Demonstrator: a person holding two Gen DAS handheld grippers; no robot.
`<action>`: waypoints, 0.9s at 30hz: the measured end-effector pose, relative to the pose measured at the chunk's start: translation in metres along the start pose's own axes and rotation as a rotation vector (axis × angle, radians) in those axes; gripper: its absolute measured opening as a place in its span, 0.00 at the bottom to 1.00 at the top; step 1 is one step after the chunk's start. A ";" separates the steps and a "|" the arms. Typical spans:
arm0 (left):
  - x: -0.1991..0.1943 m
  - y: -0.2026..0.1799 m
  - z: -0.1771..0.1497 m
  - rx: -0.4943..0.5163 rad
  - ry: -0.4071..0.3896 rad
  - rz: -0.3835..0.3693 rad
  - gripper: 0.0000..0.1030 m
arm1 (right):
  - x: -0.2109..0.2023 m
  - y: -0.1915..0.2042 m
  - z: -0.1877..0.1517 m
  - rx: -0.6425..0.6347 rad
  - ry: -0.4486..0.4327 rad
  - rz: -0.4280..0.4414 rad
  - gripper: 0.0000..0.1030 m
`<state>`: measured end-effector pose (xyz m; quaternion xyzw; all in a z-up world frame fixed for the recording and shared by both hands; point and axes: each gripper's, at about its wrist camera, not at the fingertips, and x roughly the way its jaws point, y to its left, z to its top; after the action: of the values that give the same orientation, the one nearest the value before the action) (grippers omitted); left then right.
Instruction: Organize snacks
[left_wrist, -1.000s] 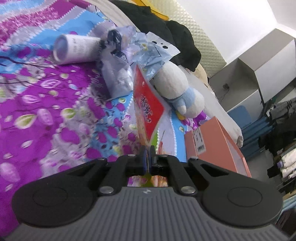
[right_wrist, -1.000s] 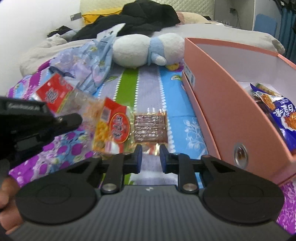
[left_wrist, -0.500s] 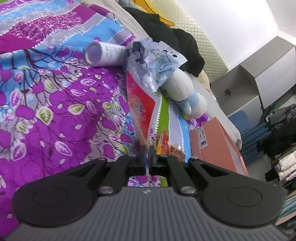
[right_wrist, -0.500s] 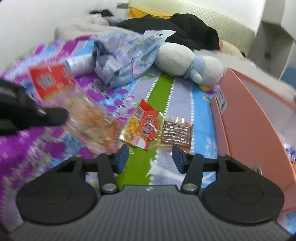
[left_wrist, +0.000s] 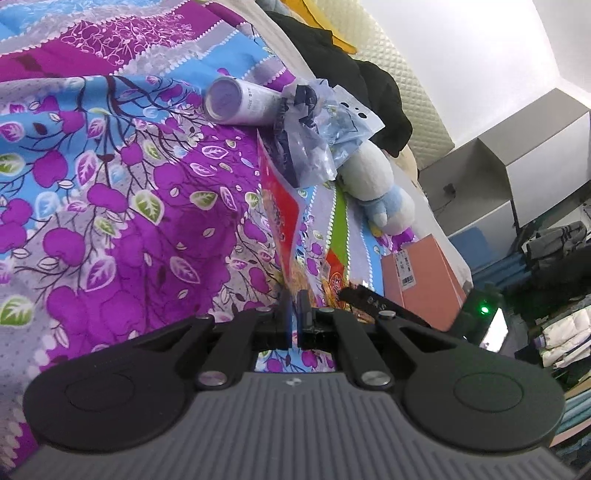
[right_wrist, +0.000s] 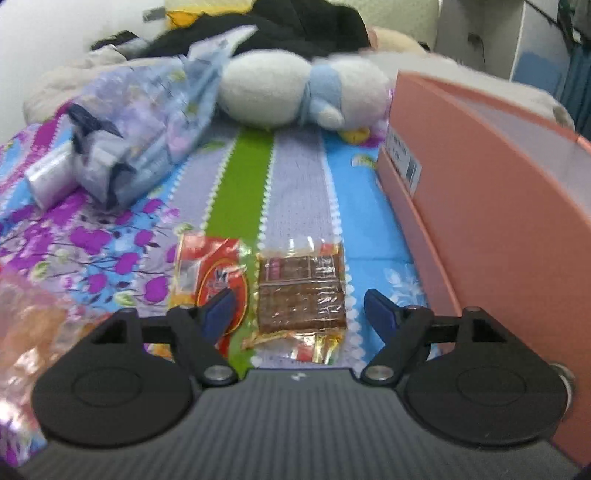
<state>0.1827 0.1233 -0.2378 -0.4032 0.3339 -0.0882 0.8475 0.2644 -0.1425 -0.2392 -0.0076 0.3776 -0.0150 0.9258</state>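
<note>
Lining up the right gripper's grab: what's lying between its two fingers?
In the right wrist view, the brown snack packet lies on the bedspread between the opening right gripper fingers; the pads aren't touching it.

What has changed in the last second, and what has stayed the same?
The right gripper has come down over the brown snack packet and its jaws are opening; the packet lies between them, not yet gripped. The left gripper has carried its red snack bag sideways, still shut on it. The red-orange packet, plush toy and pink box have not moved.
</note>
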 end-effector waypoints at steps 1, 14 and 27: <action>-0.001 0.001 0.000 -0.003 0.002 -0.001 0.02 | 0.003 0.000 0.000 0.003 -0.004 0.006 0.82; -0.020 0.001 -0.009 -0.006 0.045 -0.017 0.02 | -0.025 0.005 -0.005 -0.078 0.026 0.047 0.53; -0.045 0.004 -0.018 0.047 0.104 0.154 0.49 | -0.083 -0.002 -0.041 -0.093 0.040 0.127 0.52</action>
<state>0.1365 0.1341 -0.2268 -0.3514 0.4053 -0.0516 0.8424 0.1763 -0.1414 -0.2101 -0.0264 0.3962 0.0612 0.9157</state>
